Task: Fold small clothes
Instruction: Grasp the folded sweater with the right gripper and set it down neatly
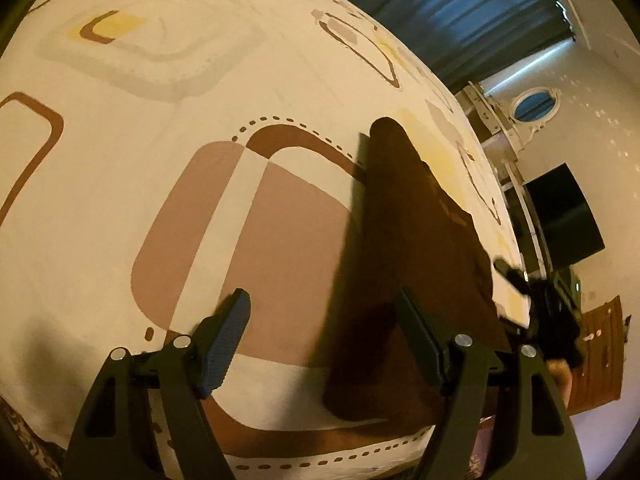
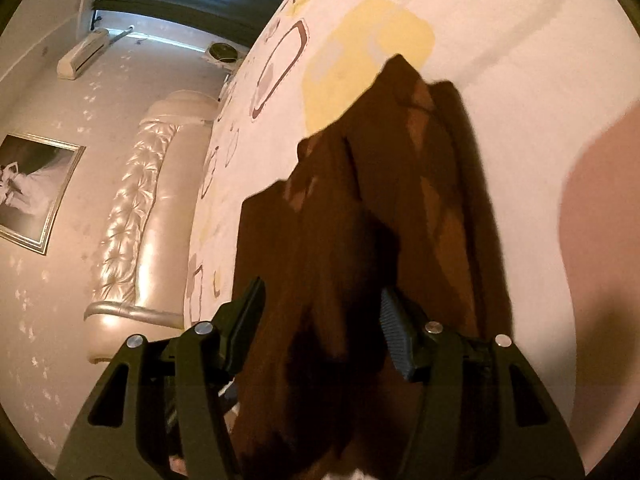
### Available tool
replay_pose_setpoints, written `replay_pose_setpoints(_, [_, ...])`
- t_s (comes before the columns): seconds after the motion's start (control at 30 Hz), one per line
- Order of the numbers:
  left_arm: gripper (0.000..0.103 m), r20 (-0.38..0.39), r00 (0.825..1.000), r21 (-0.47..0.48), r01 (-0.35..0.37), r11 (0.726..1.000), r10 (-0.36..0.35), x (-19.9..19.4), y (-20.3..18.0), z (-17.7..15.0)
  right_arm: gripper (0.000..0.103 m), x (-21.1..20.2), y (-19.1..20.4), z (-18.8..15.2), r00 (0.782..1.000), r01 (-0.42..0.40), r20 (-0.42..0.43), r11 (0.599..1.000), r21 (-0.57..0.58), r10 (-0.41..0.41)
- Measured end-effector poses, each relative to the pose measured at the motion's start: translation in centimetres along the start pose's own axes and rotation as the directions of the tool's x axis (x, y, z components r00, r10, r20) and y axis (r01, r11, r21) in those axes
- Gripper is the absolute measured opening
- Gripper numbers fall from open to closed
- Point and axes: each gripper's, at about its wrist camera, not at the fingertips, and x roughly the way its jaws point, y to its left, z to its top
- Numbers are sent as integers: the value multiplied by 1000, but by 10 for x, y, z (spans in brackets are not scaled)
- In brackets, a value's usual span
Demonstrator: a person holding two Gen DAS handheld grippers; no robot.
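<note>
A dark brown garment [image 1: 404,240] lies folded into a long strip on the patterned bed sheet [image 1: 200,80]. My left gripper [image 1: 324,320] is open and empty just above the sheet, with the garment's near end by its right finger. In the right wrist view the same brown garment [image 2: 360,220] has lighter diamond marks and runs between the fingers of my right gripper [image 2: 322,308]. The jaws stand wide apart around the cloth without pinching it.
The bed's right edge [image 1: 516,292] drops off beside the garment, with a dark screen [image 1: 564,216] and a wooden door [image 1: 600,356] beyond. In the right wrist view a padded headboard [image 2: 136,216] and a framed picture [image 2: 32,188] lie to the left.
</note>
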Motion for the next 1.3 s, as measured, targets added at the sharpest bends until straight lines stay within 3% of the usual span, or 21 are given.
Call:
replay_pose_setpoints(0.27, [76, -6, 1000, 5, 22, 1000, -22, 1, 2, -2, 55, 28, 9, 22, 999, 1, -43, 998, -55, -4])
replay_pose_setpoints(0.37, [76, -5, 1000, 1, 23, 1000, -23, 1, 2, -2, 36, 36, 12, 27, 998, 21, -58, 997, -77, -25])
replay_pose_setpoints(0.4, [76, -5, 1000, -2, 22, 1000, -22, 0, 1, -2, 20, 39, 12, 29, 997, 31, -68, 996, -87, -37])
replay_pose_setpoints(0.43, [76, -4, 1000, -4, 22, 1000, -22, 1, 1, -2, 11, 43, 13, 31, 995, 50, -79, 993, -103, -58])
replay_pose_setpoints(0.53, [76, -10, 999, -12, 31, 999, -31, 0, -2, -1, 8, 42, 21, 35, 994, 72, -66, 987, -143, -82])
replay_pose_setpoints(0.7, [76, -17, 998, 4, 53, 999, -53, 1, -13, -1, 8, 11, 30, 54, 997, 46, 62, 983, -177, -36])
replay_pose_setpoints(0.83, [76, -30, 998, 27, 56, 998, -55, 6, -19, -3, 8, -1, 1, 66, 992, 93, 92, 988, -121, -82])
replay_pose_setpoints(1.0, [76, -35, 999, 49, 43, 998, -41, 9, -21, -7, 8, -3, -43, 66, 993, 81, 90, 996, -26, -78])
replay_pose_setpoints(1.07, [76, -28, 999, 85, 36, 996, -33, 5, -24, -8, 14, -7, -47, 64, 993, 52, 103, 999, -6, -51])
replay_pose_setpoints(1.13, [76, -16, 1000, 131, 28, 991, -27, -1, -27, -10, 32, -17, -50, 60, 994, 8, 113, 1000, 30, -11])
replay_pose_setpoints(1.2, [76, 3, 1000, 188, 14, 982, -15, -9, -28, -13, 42, -35, -47, 50, 991, -26, 134, 999, 37, 21])
replay_pose_setpoints(1.3, [76, 27, 1000, 252, 5, 968, -12, -18, -26, -21, 45, -57, -39, 30, 991, -39, 126, 999, 7, 38])
